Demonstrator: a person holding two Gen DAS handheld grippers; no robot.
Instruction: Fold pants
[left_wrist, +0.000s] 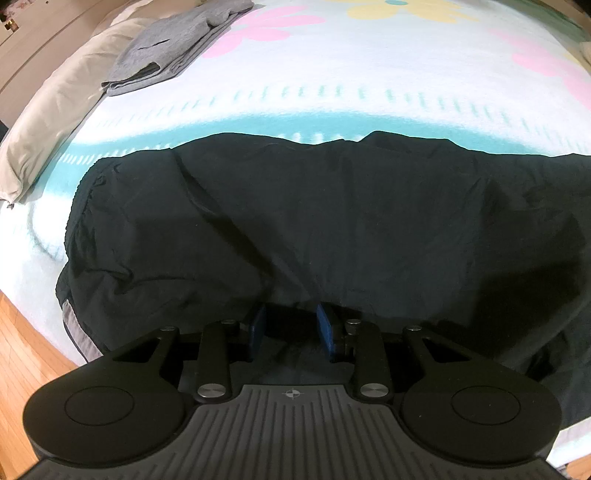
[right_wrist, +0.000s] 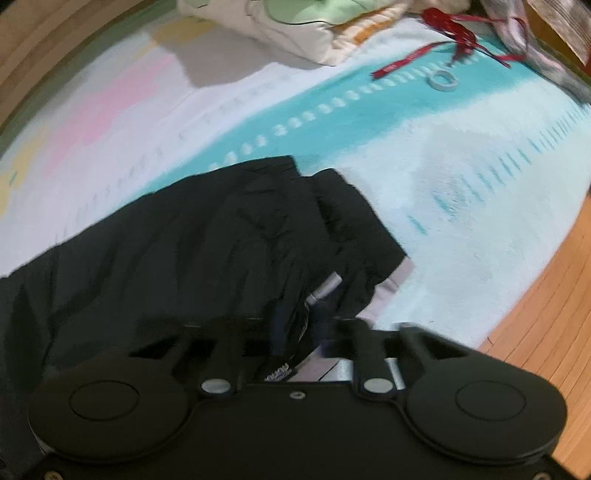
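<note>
One pair of pants (left_wrist: 332, 221), lengthwise left-right

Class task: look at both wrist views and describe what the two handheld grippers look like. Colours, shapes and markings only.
Both are matte black, with two round discs at the sides and silver pivot bolts on the linkage arms. The left gripper has blue finger pads, a ribbed grey plate and a small crosshair mark. The right gripper is blurred. No sleeves show.

Black pants (left_wrist: 332, 221) lie on a white blanket (left_wrist: 332, 74) patterned with a turquoise band, pink and yellow flowers. Folded grey clothing (left_wrist: 166, 51) sits near its far-left edge; a red ribbon (right_wrist: 443, 48) near another.
</note>
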